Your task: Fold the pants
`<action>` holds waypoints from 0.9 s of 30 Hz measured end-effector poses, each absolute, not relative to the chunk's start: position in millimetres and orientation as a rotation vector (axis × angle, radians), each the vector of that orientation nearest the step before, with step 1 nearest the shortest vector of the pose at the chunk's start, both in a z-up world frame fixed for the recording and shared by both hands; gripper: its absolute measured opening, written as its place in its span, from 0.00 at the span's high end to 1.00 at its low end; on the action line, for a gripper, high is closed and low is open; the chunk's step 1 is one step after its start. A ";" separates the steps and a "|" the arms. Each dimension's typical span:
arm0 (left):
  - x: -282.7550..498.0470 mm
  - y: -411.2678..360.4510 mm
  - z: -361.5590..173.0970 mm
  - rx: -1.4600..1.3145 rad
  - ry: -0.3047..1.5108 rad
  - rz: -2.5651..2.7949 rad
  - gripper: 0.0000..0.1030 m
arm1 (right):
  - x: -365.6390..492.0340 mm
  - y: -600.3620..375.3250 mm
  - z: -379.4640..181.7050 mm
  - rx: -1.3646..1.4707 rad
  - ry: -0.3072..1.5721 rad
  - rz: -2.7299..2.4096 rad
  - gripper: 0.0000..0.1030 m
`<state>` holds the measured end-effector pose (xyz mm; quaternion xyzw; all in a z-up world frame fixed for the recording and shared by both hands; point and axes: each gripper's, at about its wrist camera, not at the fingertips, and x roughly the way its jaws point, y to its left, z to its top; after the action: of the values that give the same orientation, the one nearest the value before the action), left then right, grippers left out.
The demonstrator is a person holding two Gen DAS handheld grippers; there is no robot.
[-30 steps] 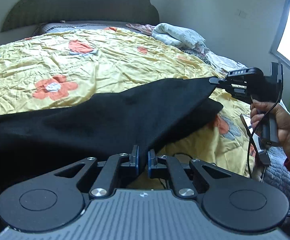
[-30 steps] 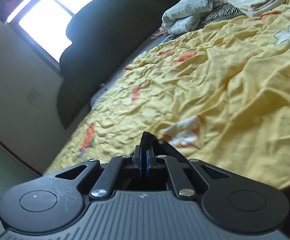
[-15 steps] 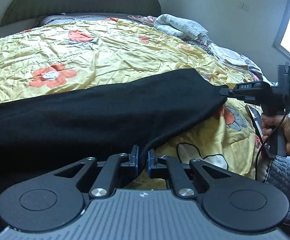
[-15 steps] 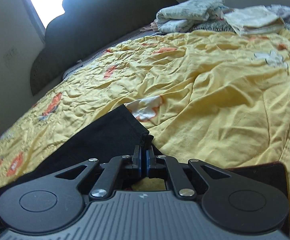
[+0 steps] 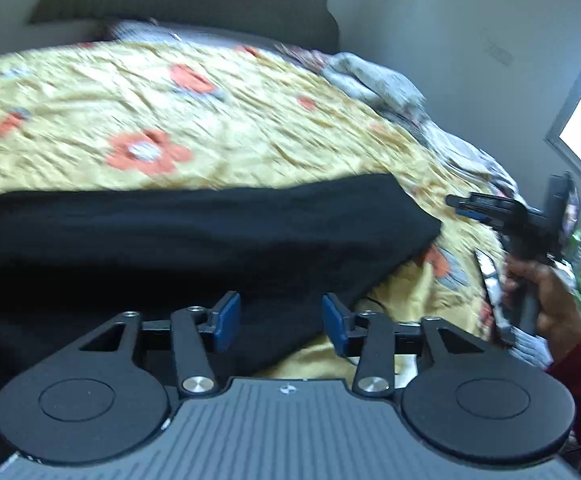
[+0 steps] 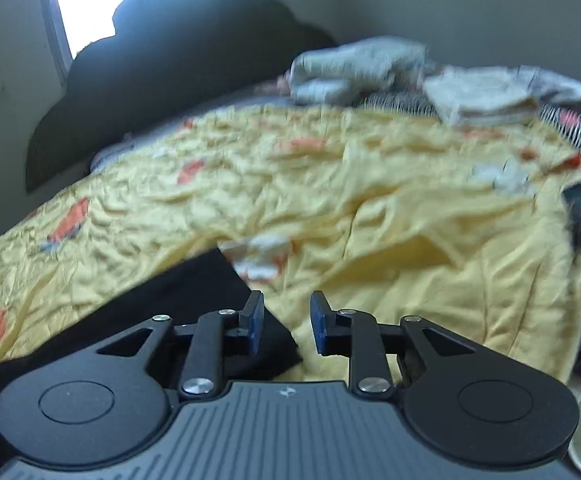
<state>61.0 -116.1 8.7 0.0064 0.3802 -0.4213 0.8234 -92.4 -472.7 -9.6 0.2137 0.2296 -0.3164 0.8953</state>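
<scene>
Left gripper (image 5: 280, 316): I've just been opening it, angled down over the black pants (image 5: 194, 236), pads clear.
Right gripper (image 6: 286, 322): just opened too, empty, beside the pants' corner on the yellow floral bedspread (image 6: 390, 216).

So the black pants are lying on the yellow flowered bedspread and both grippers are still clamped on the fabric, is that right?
Not quite. The black pants do lie on the yellow flowered bedspread, but neither gripper is clamped: the left gripper and right gripper have just been opening, pads off the cloth, as both wrist views show.
</scene>
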 end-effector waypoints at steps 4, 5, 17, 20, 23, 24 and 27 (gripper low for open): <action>68.3 -105.0 9.0 0.082 0.770 -0.736 0.43 | -58.0 -419.3 1.3 0.352 0.535 -0.311 0.73; 71.5 -104.4 4.7 0.101 0.787 -0.711 0.43 | -46.3 -401.6 0.0 0.329 0.574 -0.199 0.73; 75.3 -99.7 -0.9 0.066 0.809 -0.702 0.40 | -1.1 -339.8 -11.6 0.211 0.674 -0.011 0.65; 82.8 -105.6 0.4 0.026 0.834 -0.694 0.40 | 6.2 -333.8 -27.0 0.149 0.718 -0.027 0.55; 87.1 -113.3 4.9 0.026 0.817 -0.699 0.32 | -2.2 -341.1 -24.3 0.178 0.679 -0.085 0.55; 88.8 -116.5 5.5 0.032 0.808 -0.693 0.30 | -7.5 -343.3 -20.2 0.186 0.659 -0.084 0.55; 96.9 -128.3 2.3 0.050 0.814 -0.673 0.29 | -15.2 -351.0 -17.0 0.161 0.668 -0.103 0.54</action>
<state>96.9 -128.3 2.3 0.0238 0.3884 -0.3212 0.8633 -15.2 -351.0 -17.0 0.0790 0.3272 -0.0503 0.9403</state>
